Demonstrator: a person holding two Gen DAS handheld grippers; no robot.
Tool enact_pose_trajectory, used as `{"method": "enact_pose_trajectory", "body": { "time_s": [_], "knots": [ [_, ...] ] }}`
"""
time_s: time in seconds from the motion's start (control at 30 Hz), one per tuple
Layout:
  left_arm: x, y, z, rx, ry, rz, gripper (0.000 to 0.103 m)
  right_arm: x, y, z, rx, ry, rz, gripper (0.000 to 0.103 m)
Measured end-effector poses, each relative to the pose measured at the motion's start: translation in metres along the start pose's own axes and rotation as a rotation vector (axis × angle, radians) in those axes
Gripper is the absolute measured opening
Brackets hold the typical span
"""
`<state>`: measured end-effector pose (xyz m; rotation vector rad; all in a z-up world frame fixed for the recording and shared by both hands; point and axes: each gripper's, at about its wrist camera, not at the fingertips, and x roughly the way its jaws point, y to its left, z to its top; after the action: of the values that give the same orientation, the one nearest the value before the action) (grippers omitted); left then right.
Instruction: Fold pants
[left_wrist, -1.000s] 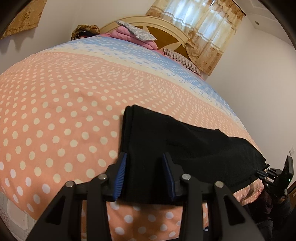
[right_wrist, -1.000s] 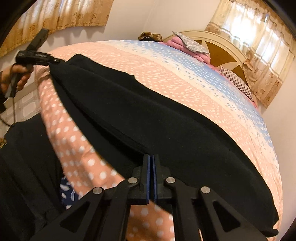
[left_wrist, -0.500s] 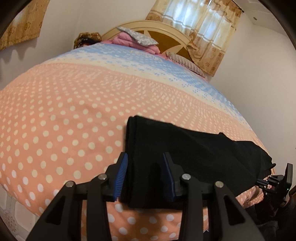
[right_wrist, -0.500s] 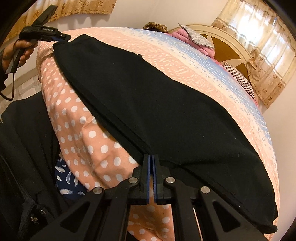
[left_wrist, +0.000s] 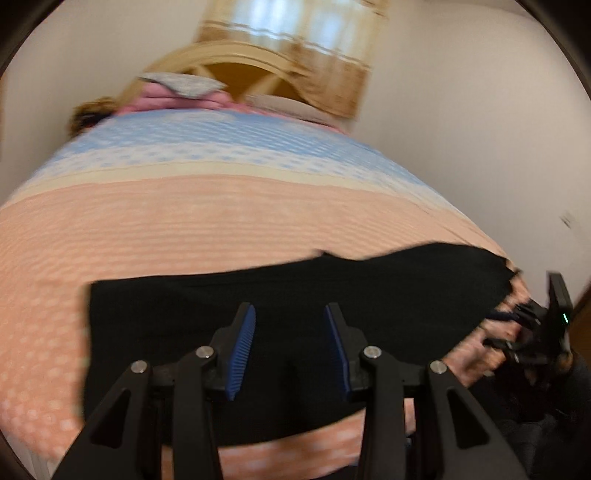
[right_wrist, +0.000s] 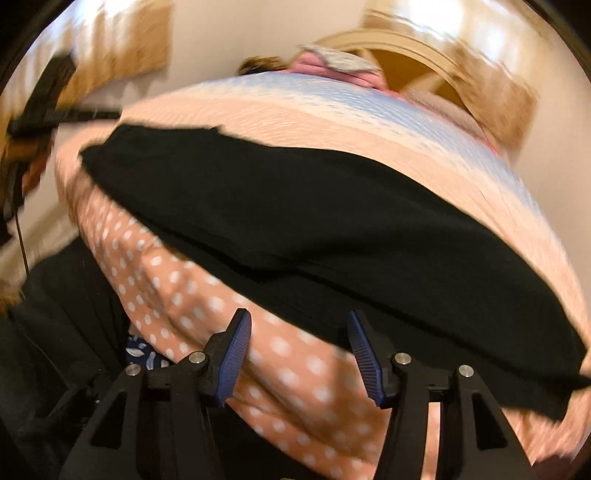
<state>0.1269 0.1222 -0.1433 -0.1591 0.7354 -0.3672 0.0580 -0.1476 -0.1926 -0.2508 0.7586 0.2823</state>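
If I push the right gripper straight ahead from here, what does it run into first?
Most likely the near edge of the black pants, lying across the polka-dot bedspread just beyond the open right gripper. Motion blur makes depth uncertain; the bedspread itself could come first.

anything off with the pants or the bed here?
Nothing damaged or spilled. The black pants lie flat along the bed's near edge on the polka-dot bedspread. One end runs past the bedspread's corner in the right wrist view. Both claws, left and right, are open. Frames are motion-blurred.
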Motion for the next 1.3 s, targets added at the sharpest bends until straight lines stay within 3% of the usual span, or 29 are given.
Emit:
{"method": "enact_pose_trajectory", "body": {
  "time_s": [0.1,0.27,0.37,0.5,0.73,1.03,1.17,1.3],
  "knots": [
    [0.026,-0.05,0.01,0.092,0.042,-0.088,0.04,-0.017,-0.04,-0.01,0.152,-0.032,-0.018,0.056],
    [0.069,-0.126,0.016,0.174,0.13,-0.26,0.04,-0.053,-0.148,-0.047,0.607,-0.132,-0.063,0.056],
    [0.094,-0.169,0.011,0.244,0.189,-0.341,0.04,-0.064,-0.193,-0.07,0.797,-0.167,-0.099,0.056],
    [0.112,-0.2,-0.003,0.277,0.245,-0.391,0.04,-0.076,-0.236,-0.093,0.983,-0.22,-0.124,0.056],
    [0.125,-0.211,-0.027,0.335,0.287,-0.315,0.04,-0.071,-0.264,-0.106,1.085,-0.244,-0.091,0.056],
    [0.123,-0.229,-0.038,0.489,0.245,-0.184,0.04,-0.054,-0.27,-0.097,1.067,-0.224,-0.084,0.056],
    [0.125,-0.227,-0.031,0.473,0.249,-0.166,0.04,-0.052,-0.273,-0.096,1.072,-0.241,-0.084,0.055],
    [0.128,-0.227,-0.03,0.485,0.251,-0.138,0.032,-0.052,-0.282,-0.095,1.086,-0.264,-0.097,0.046]
  ]
}}
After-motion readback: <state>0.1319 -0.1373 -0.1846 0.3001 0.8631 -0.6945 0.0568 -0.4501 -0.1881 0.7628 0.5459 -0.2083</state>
